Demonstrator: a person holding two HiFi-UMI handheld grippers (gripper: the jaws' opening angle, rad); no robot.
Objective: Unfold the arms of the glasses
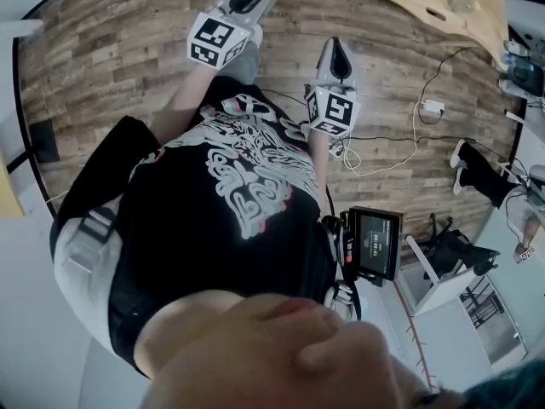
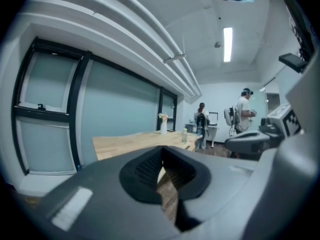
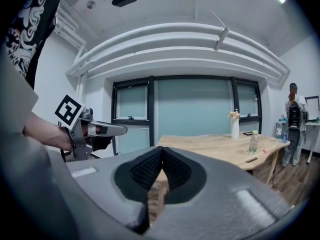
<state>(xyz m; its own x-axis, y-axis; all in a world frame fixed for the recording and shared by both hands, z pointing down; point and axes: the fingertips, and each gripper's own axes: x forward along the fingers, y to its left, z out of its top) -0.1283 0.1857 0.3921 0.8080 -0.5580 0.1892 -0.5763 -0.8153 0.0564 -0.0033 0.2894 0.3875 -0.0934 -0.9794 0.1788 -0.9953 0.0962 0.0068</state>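
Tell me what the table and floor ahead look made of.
Table: pale wood with a matte finish, showing faint grain and a wavy edge; it could be veneer. Floor: wood-look planks in mixed brown tones with visible seams; real wood or laminate, cannot tell.

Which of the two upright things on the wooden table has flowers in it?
The white vase, standing farther back on the table. The clear bottle, nearer the camera, holds no flowers.

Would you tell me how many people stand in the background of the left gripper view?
2: a person in a white shirt at right, and a person in dark clothes beyond the wooden table. More may be hidden.
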